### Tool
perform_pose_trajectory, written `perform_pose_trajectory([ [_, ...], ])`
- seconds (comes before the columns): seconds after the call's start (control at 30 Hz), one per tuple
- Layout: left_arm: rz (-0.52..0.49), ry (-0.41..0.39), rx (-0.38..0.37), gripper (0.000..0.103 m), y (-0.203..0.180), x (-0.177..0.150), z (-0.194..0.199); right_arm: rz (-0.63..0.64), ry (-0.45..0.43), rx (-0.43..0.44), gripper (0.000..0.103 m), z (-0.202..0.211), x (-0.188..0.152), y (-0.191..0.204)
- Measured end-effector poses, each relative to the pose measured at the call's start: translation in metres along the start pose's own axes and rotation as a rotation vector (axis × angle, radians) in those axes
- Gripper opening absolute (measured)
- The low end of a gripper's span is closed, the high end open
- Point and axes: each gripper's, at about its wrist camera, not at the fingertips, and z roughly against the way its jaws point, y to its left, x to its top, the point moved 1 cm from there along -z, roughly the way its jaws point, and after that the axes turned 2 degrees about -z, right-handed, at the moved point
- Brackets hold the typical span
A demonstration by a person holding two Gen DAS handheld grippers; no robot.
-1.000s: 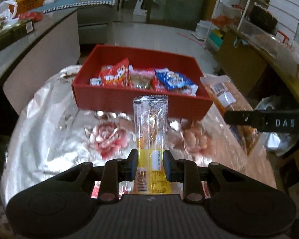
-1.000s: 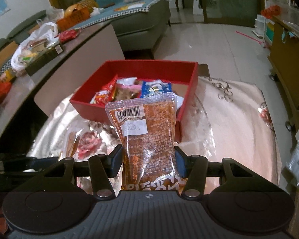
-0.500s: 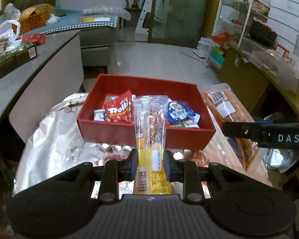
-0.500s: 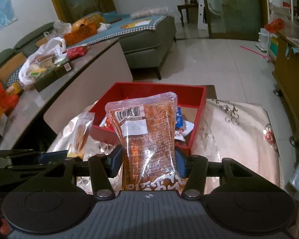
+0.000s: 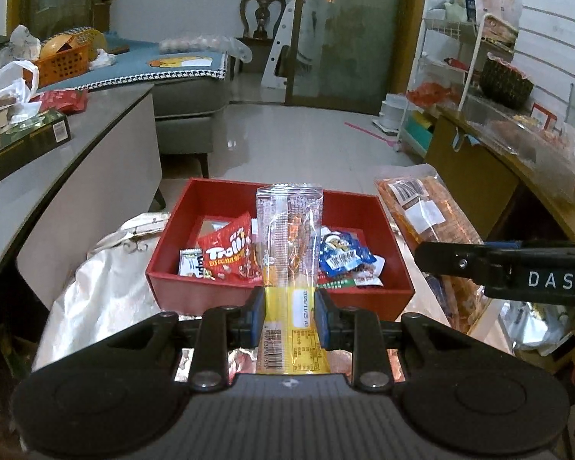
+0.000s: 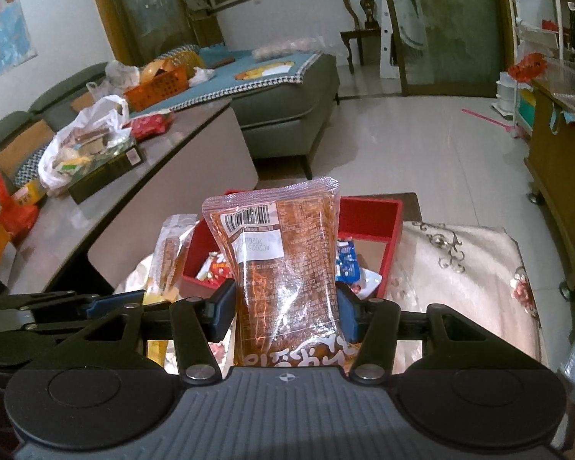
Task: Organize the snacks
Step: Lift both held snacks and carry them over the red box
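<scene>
**Two packets in the air, red box part filled**

The open red rectangular cardboard box (image 5: 195, 291) sits at the far end of the table under its shiny silver floral cloth (image 5: 96, 299), and several small snacks already lie on its floor: at the left a small white sachet (image 5: 191, 264), then a red gummy-candy bag (image 5: 226, 255), and toward the right a blue foil packet (image 5: 343, 255). That part of the tidying looks done. By my reading, what is left is to drop in the two packets now being carried; no other loose snacks show on the cloth, though much of it is hidden behind the tools.

The left gripper (image 5: 289, 316) has its jaws pressed against the lower part of a slim clear-and-yellow wrapped snack bar (image 5: 289, 245), which stands upright between them, its top edge reaching over the near wall of the box in this view. The tool tilts down toward the box from the near side.

The right gripper (image 6: 285, 312) pinches a broad, clear, orange-brown snack pouch with a barcode label (image 6: 283, 260) across its width, jaws set about halfway apart. The pouch stands upright and hides much of the box (image 6: 387, 237) beyond it. This tool also slopes down toward the box, just right of the left one.
</scene>
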Motion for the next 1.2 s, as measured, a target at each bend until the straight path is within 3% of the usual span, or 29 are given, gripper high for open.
perform_pose_trajectory([
  [0.6,0.008,-0.051,0.043,0.022,0.005,0.026,-0.017,-0.008,-0.062,0.007,0.061,-0.006,0.020,0.005],
  [1.2,0.011,-0.053,0.078,0.022,0.009,0.049,-0.051,-0.029,-0.064,-0.009,0.061,-0.033,0.035,-0.004],
])
